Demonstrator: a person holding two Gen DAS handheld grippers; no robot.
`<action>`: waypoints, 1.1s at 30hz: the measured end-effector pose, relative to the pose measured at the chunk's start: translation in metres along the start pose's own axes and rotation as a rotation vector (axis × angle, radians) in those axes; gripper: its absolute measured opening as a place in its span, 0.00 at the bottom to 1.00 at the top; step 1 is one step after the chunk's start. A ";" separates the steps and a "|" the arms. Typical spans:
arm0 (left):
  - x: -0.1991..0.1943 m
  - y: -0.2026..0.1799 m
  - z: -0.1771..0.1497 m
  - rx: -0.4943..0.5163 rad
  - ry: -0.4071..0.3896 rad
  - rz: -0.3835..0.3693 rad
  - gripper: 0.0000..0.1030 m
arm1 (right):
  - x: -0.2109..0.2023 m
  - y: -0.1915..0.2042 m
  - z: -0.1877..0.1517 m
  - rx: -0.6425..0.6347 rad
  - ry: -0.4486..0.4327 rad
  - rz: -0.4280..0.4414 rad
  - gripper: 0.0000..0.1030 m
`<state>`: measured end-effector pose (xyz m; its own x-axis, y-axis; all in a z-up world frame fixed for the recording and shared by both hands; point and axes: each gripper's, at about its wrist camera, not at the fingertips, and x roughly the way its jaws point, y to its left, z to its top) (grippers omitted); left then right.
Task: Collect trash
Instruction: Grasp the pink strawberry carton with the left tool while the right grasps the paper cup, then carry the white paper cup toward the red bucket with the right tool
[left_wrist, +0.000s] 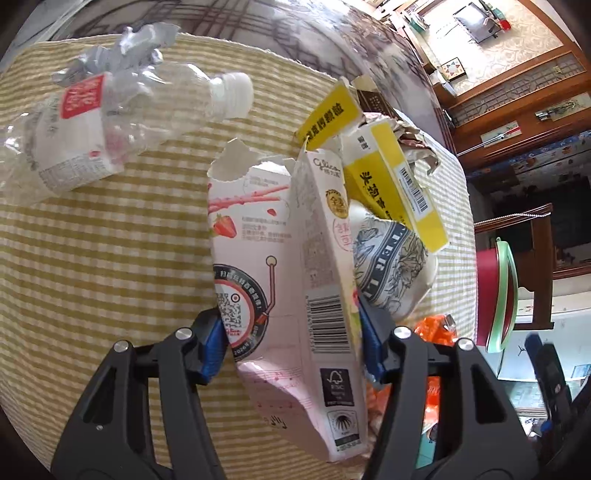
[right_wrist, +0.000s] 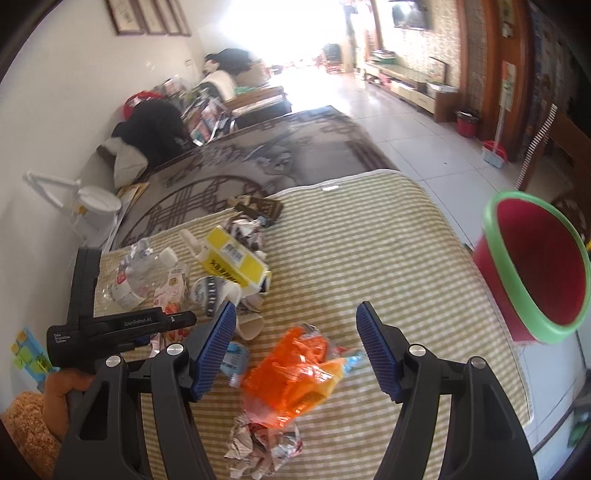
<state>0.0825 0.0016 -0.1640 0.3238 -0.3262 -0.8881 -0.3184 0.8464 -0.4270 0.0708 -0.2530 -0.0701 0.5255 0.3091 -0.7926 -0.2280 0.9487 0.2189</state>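
Observation:
My left gripper (left_wrist: 293, 339) is shut on a torn pink snack box (left_wrist: 288, 280), its blue pads pressing both sides. Beyond the box lie a yellow carton (left_wrist: 399, 184), a patterned paper cup (left_wrist: 391, 266) and a crushed clear bottle (left_wrist: 110, 122). My right gripper (right_wrist: 297, 349) is open above an orange plastic wrapper (right_wrist: 295, 376), with a crumpled paper ball (right_wrist: 258, 446) just in front of it. The red bin with a green rim (right_wrist: 535, 273) stands at the right edge of the table. The left gripper's body (right_wrist: 122, 328) shows at the left of the right wrist view.
The trash lies on a yellow checked cloth (right_wrist: 369, 240) over the table. A patterned carpet (right_wrist: 258, 158), a sofa with clutter (right_wrist: 207, 107) and a white desk lamp (right_wrist: 74, 195) are beyond the table. The red bin also shows in the left wrist view (left_wrist: 495, 295).

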 end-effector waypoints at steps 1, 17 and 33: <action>-0.003 0.003 0.001 0.002 -0.007 0.004 0.55 | 0.006 0.006 0.002 -0.023 0.013 0.009 0.64; -0.021 0.033 0.002 -0.061 -0.048 0.039 0.56 | 0.121 0.056 0.008 -0.097 0.237 0.165 0.55; -0.016 0.021 -0.001 -0.035 -0.049 0.063 0.57 | 0.105 0.074 0.011 -0.142 0.202 0.236 0.21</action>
<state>0.0696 0.0234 -0.1592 0.3450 -0.2511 -0.9044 -0.3701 0.8491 -0.3769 0.1182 -0.1499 -0.1310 0.2747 0.4863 -0.8295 -0.4434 0.8296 0.3394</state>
